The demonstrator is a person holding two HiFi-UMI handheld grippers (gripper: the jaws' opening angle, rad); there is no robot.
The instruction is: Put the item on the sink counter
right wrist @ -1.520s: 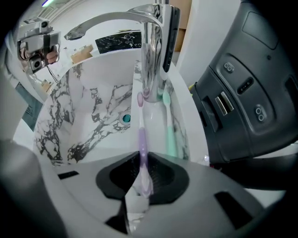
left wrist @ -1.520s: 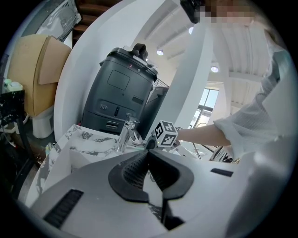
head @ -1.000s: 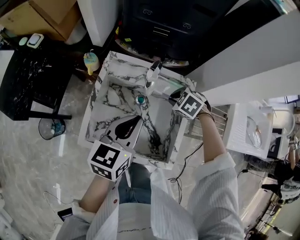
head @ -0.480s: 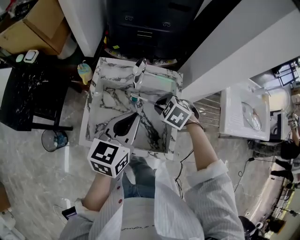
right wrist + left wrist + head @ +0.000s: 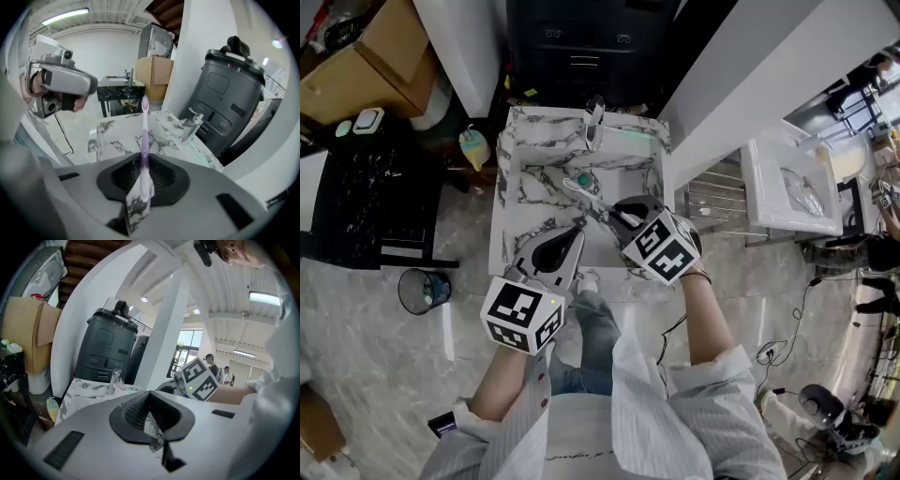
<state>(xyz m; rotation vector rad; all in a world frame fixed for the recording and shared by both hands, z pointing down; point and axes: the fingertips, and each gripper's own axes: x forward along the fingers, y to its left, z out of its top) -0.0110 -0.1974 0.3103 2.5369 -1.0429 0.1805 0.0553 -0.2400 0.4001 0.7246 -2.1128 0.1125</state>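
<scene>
A pale purple toothbrush (image 5: 144,136) stands up between the pads of my right gripper (image 5: 143,180), which is shut on its handle. From the head view, that gripper (image 5: 619,214) hangs over the front right part of the marble sink (image 5: 508,202). The toothbrush (image 5: 589,195) points up and left across the basin toward the drain (image 5: 581,180). A chrome faucet (image 5: 595,117) stands on the back counter. My left gripper (image 5: 551,253) hovers over the sink's front edge. Its jaws (image 5: 151,416) are together with nothing in them.
A black cabinet (image 5: 581,37) stands behind the sink and a white wall runs along its right side. To the left are a black marble table (image 5: 356,187), a yellow bottle (image 5: 473,145), a waste bin (image 5: 425,289) and a cardboard box (image 5: 356,47). A white basin (image 5: 792,192) is at right.
My right gripper has moved with the toothbrush from beside the faucet at the back right toward the front of the sink. The left gripper has kept its place.
</scene>
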